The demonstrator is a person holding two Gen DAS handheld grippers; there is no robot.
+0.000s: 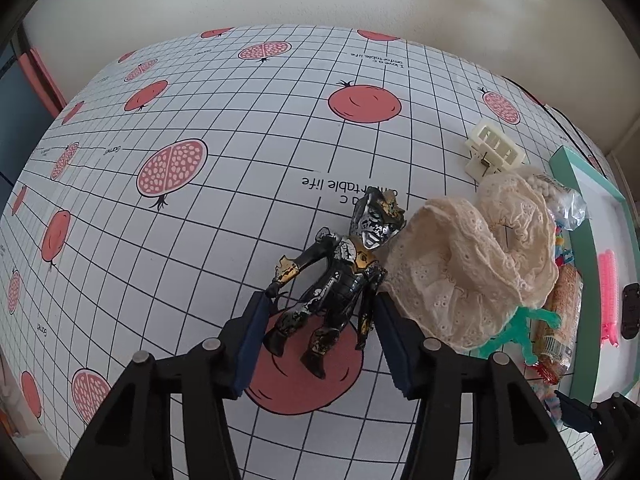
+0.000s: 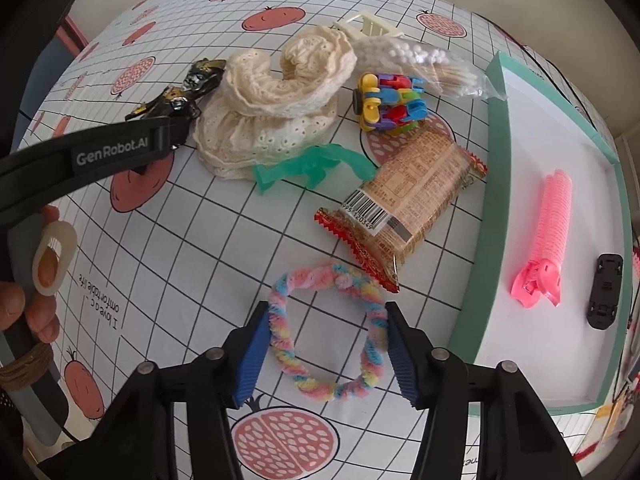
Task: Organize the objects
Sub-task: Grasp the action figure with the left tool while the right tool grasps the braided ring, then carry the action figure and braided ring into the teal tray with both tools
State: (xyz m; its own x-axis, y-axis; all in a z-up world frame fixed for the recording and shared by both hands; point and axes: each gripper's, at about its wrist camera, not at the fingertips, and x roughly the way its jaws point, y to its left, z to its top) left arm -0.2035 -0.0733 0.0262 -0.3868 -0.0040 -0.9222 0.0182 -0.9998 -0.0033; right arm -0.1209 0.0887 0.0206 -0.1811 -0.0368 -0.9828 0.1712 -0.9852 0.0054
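A black, silver and gold action figure (image 1: pixel 340 276) lies on the pomegranate-print tablecloth (image 1: pixel 240 120). My left gripper (image 1: pixel 320 300) is open, its blue pads on either side of the figure's legs. The figure also shows in the right wrist view (image 2: pixel 180 92). My right gripper (image 2: pixel 326 312) is open around a pastel fuzzy ring (image 2: pixel 332 332) that lies flat on the cloth. A teal-rimmed white tray (image 2: pixel 492 160) stands at the right and holds a pink hair roller clip (image 2: pixel 548 236) and a small black piece (image 2: pixel 604 292).
A cream lace cloth (image 2: pixel 276 100), a green translucent figure (image 2: pixel 312 164), a wrapped biscuit pack (image 2: pixel 404 208), a colourful block toy (image 2: pixel 388 100), a bag of cotton swabs (image 2: pixel 424 60) and a cream hair clip (image 1: pixel 494 152) crowd the cloth left of the tray.
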